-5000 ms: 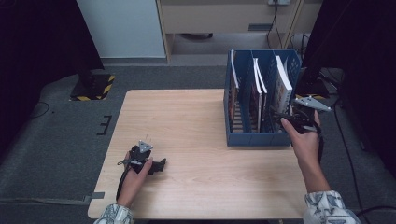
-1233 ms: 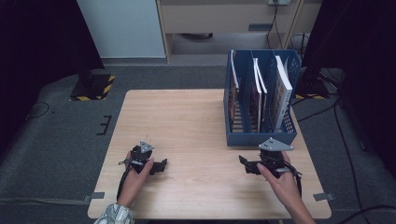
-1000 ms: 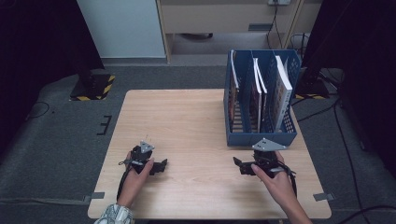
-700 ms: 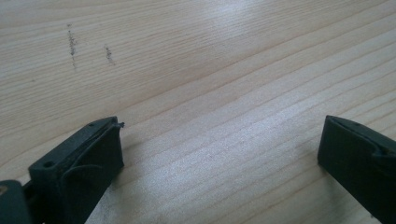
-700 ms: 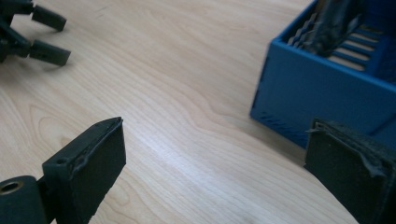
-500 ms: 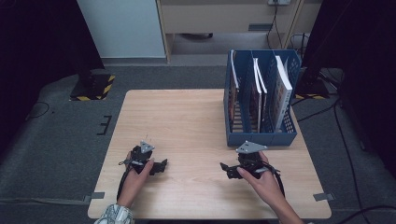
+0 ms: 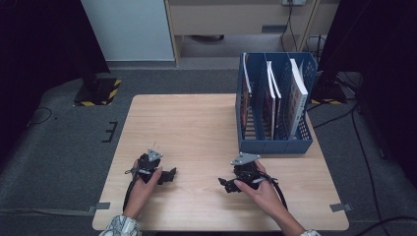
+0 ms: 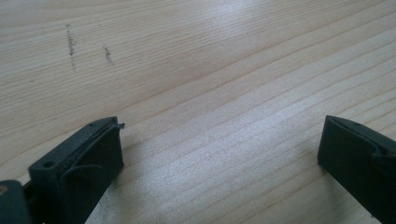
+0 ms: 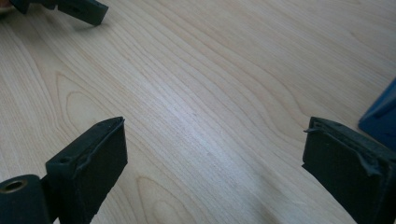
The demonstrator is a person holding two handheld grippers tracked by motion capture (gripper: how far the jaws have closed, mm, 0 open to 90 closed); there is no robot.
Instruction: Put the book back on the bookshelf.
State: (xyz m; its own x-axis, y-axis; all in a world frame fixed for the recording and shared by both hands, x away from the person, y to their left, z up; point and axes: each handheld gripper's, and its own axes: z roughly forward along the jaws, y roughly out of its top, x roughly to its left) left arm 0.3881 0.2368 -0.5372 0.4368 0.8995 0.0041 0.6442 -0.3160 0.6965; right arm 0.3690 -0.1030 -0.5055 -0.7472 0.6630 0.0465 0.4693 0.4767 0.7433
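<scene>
Both grippers rest low on the wooden table (image 7: 196, 128) near its front edge. My left gripper (image 7: 169, 174) sits at the front left, held by a hand, its jaws wide apart over bare wood (image 8: 219, 140). My right gripper (image 7: 227, 185) lies at the front middle-right, a grey plate on top, jaws also wide apart with nothing between them (image 9: 215, 144). In the right gripper view the left gripper's fingers (image 9: 79, 10) show at the top left corner. A blue file rack (image 7: 275, 105) with several books stands at the table's right rear.
The blue rack's corner (image 9: 380, 116) shows at the right edge of the right gripper view. A yellow-and-black striped base (image 7: 98, 91) stands on the grey floor left of the table. Cables (image 7: 354, 123) run over the floor at the right.
My right gripper came away from the blue rack, dropped to the table and slid left toward the middle front. The left gripper stayed put.
</scene>
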